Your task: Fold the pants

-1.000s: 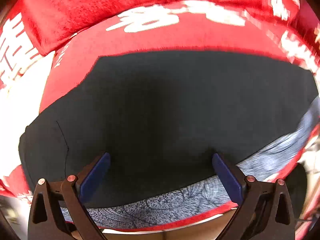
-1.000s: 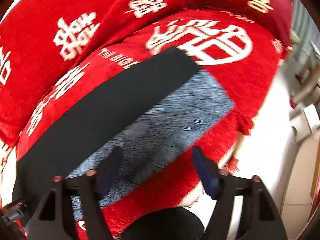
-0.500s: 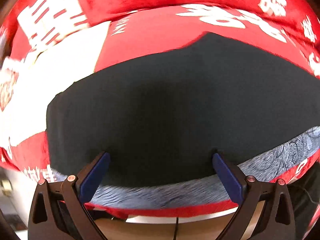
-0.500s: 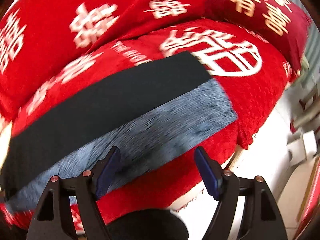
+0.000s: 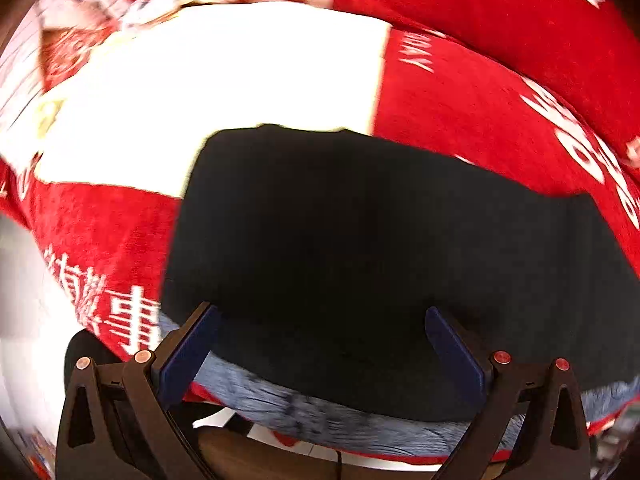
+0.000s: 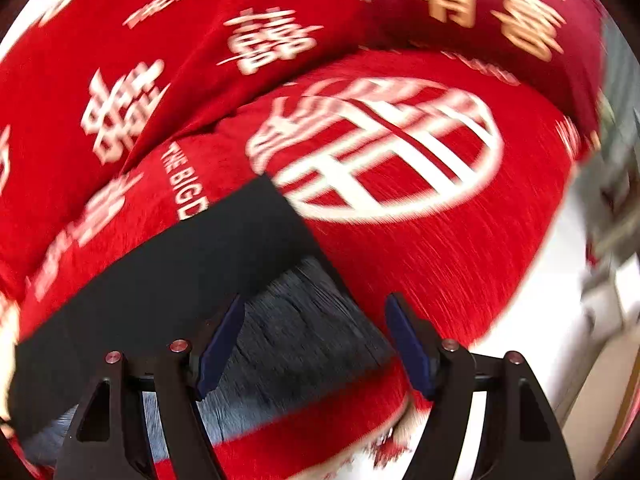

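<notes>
Gripping each end of the pants (image 5: 380, 248) squarely matters here: left gripper (image 5: 320, 344) and right gripper (image 6: 314, 340) hover with jaws apart, holding nothing, above the red sofa (image 6: 460, 264).

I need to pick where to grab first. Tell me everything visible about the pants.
The pants are a flat, long black band of matte cloth, smooth and nearly without wrinkles, lying on a grey patterned cloth over the red cover. In the left wrist view one squarish end lies near the cover's white panel; in the right wrist view the other end is cut straight, near the round white emblem. Both views are blurred, so seams or pockets cannot be told. Neither gripper touches them; both stand open above.
</notes>
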`<state>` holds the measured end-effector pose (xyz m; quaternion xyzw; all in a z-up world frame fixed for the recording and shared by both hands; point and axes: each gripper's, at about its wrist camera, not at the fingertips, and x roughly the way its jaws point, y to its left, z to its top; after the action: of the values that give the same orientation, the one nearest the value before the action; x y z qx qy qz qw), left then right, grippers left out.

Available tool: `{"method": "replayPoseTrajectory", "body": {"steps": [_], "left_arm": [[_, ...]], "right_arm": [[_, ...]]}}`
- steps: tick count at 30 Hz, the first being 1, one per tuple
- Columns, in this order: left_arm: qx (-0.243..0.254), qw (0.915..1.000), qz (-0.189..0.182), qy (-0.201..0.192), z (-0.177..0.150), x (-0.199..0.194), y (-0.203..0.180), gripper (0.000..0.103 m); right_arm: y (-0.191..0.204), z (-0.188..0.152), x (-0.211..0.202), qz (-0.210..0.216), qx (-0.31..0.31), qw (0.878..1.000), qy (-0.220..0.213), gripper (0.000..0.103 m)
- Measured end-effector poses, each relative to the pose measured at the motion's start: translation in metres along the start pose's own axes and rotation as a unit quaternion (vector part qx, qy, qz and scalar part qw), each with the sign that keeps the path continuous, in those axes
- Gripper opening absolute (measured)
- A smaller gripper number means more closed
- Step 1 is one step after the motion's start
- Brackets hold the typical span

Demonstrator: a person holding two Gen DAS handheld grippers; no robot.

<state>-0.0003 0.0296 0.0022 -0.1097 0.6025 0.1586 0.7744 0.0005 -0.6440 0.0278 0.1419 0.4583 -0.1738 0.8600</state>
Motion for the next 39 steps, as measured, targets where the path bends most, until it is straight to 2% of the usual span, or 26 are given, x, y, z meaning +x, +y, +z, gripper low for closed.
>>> {"method": "replayPoseTrajectory", "body": {"steps": [2,3,5,7,9,11,14,20,22,25,28,30,31,33,36,39], "left_arm": [[0.051,0.9985,0.006,-0.018,-0.007,-0.006,-0.024,0.102],[0.076,0.9969,0.003,-0.020,-0.011,-0.007,-0.036,0.102],[0.109,0.9938,0.007,-0.025,-0.016,-0.006,-0.050,0.102],[0.105,0.9942,0.003,-0.023,-0.017,-0.004,-0.048,0.103],[0.073,0.9970,-0.025,-0.001,-0.011,0.003,-0.033,0.103],[0.046,0.9980,-0.042,0.009,-0.012,0.001,-0.016,0.103],[0.047,0.9988,0.010,-0.014,-0.013,-0.010,-0.002,0.103],[0.011,0.9996,0.019,-0.017,-0.005,-0.017,0.027,0.103],[0.016,0.9998,0.006,-0.010,-0.003,-0.013,0.020,0.103],[0.070,0.9975,-0.008,-0.010,0.000,-0.011,-0.015,0.103],[0.142,0.9898,0.003,-0.015,-0.012,-0.009,-0.053,0.103],[0.166,0.9857,0.026,-0.013,-0.018,0.001,-0.063,0.103],[0.161,0.9866,0.023,-0.016,-0.018,0.001,-0.062,0.103],[0.142,0.9898,0.014,-0.008,-0.017,-0.001,-0.053,0.103],[0.124,0.9915,0.025,-0.026,-0.021,-0.013,-0.035,0.103],[0.121,0.9924,0.012,-0.021,-0.029,-0.014,-0.030,0.103]], "right_arm": [[0.015,0.012,0.015,0.001,-0.027,1.000,0.009,0.074],[0.021,0.017,0.023,0.005,-0.040,0.999,0.018,0.053],[0.034,0.024,0.035,0.002,-0.068,0.997,0.048,0.023],[0.039,0.025,0.031,-0.003,-0.085,0.995,0.044,0.018],[0.038,0.022,0.026,-0.003,-0.091,0.995,0.036,0.016],[0.032,0.018,0.018,0.006,-0.078,0.996,0.032,0.015],[0.021,0.011,-0.005,0.017,-0.054,0.998,0.015,0.015],[0.019,-0.001,-0.051,0.003,-0.036,0.999,-0.025,0.015],[0.017,0.000,-0.045,-0.007,-0.035,0.999,-0.021,0.015],[0.017,0.003,-0.012,-0.022,-0.032,0.999,0.019,0.016],[0.017,0.004,0.018,-0.041,-0.030,0.997,0.056,0.028],[0.013,0.006,0.021,-0.053,-0.021,0.997,0.059,0.052],[0.008,0.007,0.017,-0.053,-0.009,0.997,0.055,0.055],[-0.007,0.002,-0.002,-0.039,0.026,0.999,0.027,0.060],[-0.034,-0.017,-0.031,-0.027,0.075,0.997,-0.006,0.065],[-0.049,-0.050,-0.035,0.028,0.107,0.994,0.021,0.064]]}}
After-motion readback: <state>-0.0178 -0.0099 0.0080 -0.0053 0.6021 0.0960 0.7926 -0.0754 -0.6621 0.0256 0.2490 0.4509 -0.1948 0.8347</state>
